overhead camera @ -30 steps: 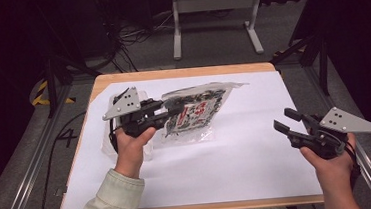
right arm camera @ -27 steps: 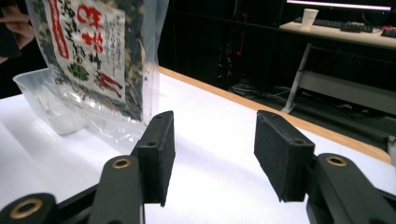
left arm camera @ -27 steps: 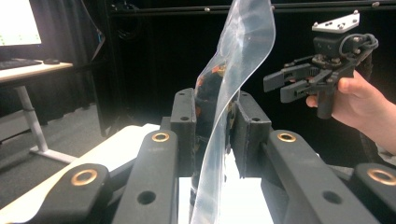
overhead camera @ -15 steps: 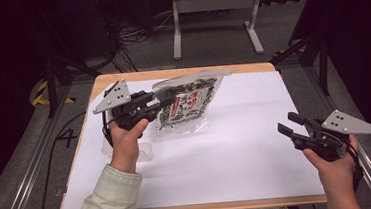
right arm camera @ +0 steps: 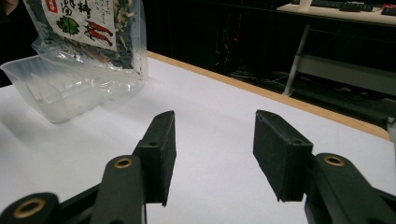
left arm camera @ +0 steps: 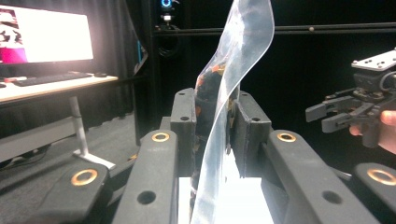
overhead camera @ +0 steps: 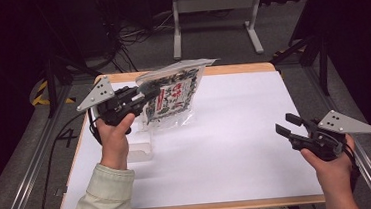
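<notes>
Covering most of the wooden table [overhead camera: 231, 70] is a white sheet [overhead camera: 236, 140], and everything in play sits on or above it. Toward its left half a clear plastic tray [overhead camera: 141, 150] rests flat on the sheet, near the person's left wrist; from the right gripper view the same tray [right arm camera: 60, 95] shows as a shallow, see-through box with the bag hanging just above its far side.

Next in size is the bag [overhead camera: 173, 98], a clear packet with a printed label and dark dried contents. It is off the table, held up and tilted over the rear left part of the sheet, its top seal edge pointing toward the back. In the left gripper view the bag [left arm camera: 233, 84] rises edge-on between the jaws, its film curling upward.

Gripping it is the left claw [overhead camera: 145, 95], pressed together on the bag's left edge, with the pads [left arm camera: 184, 126] squeezing the film from both sides.

Over at the right edge of the table, the right claw [overhead camera: 288, 124] hovers well apart from the bag, aimed toward it. Its jaws stand spread with nothing between them, the pads [right arm camera: 161, 154] showing bare sheet in the gap.
</notes>
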A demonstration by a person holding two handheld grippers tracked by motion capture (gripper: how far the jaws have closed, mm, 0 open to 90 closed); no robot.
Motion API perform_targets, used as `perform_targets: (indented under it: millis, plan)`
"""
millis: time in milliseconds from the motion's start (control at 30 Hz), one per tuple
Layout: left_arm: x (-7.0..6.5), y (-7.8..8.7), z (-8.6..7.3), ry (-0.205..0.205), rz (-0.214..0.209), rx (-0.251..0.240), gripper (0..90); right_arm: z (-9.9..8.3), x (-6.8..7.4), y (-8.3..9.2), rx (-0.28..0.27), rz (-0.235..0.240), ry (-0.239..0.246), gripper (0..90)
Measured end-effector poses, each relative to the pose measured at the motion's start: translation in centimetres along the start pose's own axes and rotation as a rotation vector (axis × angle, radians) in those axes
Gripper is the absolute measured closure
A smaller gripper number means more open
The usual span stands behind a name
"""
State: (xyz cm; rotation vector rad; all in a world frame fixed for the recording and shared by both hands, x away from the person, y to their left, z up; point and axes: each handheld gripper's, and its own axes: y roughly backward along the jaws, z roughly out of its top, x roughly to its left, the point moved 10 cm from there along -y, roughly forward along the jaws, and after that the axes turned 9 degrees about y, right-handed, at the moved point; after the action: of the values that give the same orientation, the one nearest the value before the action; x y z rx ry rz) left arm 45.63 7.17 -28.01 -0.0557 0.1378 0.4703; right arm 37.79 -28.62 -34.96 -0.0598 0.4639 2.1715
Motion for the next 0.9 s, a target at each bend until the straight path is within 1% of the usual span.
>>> perform_targets:
  millis: [100, 333, 433, 567, 667, 700, 800, 900]
  plan:
    - [0.3, 0.5, 0.1, 0.004, 0.016, -0.007, 73.2, 0.0, 0.1, -0.2, 0.001, 0.006, 0.003, 49.5]
    - [1.2, 1.9, 0.4, -0.003, 0.053, -0.017, 73.2, -0.1, 0.2, -0.8, 0.004, 0.018, -0.001, 49.4]
    - [1.8, 2.5, 0.4, -0.004, 0.074, -0.021, 73.2, -0.1, 0.4, -1.1, 0.008, 0.026, 0.003, 49.4]
    - [2.6, 3.2, 0.5, 0.007, 0.096, -0.036, 73.3, -0.2, 0.7, -1.5, 0.013, 0.036, 0.009, 49.3]
    - [3.3, 3.6, 0.6, 0.008, 0.108, -0.049, 73.3, -0.3, 0.7, -1.5, 0.011, 0.039, 0.008, 49.2]
    - [3.3, 3.6, 0.6, 0.008, 0.108, -0.049, 73.3, -0.3, 0.7, -1.5, 0.011, 0.039, 0.008, 49.2]
    - [3.9, 4.0, 0.5, 0.002, 0.125, -0.057, 73.2, -0.4, 0.5, -1.3, 0.015, 0.032, 0.002, 49.2]
    - [4.4, 4.3, 0.5, 0.007, 0.133, -0.067, 73.2, -0.5, 0.5, -1.3, 0.016, 0.032, -0.001, 49.1]
